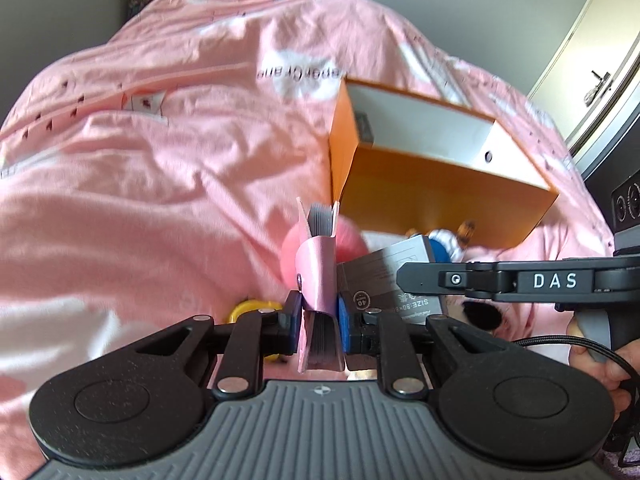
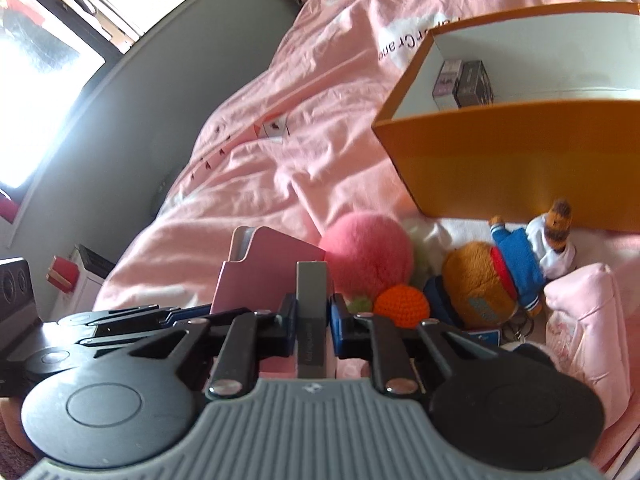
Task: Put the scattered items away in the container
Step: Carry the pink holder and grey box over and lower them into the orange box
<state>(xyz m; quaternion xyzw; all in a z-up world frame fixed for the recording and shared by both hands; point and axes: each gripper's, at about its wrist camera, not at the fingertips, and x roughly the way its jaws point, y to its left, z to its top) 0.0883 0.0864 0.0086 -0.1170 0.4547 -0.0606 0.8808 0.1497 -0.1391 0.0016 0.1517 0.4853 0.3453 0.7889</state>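
Left gripper (image 1: 319, 320): jaws narrow, clamped on pink notebook (image 1: 318, 268), held edge-up above pink duvet (image 1: 140, 184). Right gripper (image 2: 311, 320): jaws narrow, clamped on grey box (image 2: 312, 300). Orange container (image 2: 520, 152) sits on duvet ahead; two small boxes (image 2: 462, 84) inside. Pink pom-pom (image 2: 366, 254), orange ball (image 2: 402, 306), plush toy (image 2: 496, 276) lie near container's front wall.
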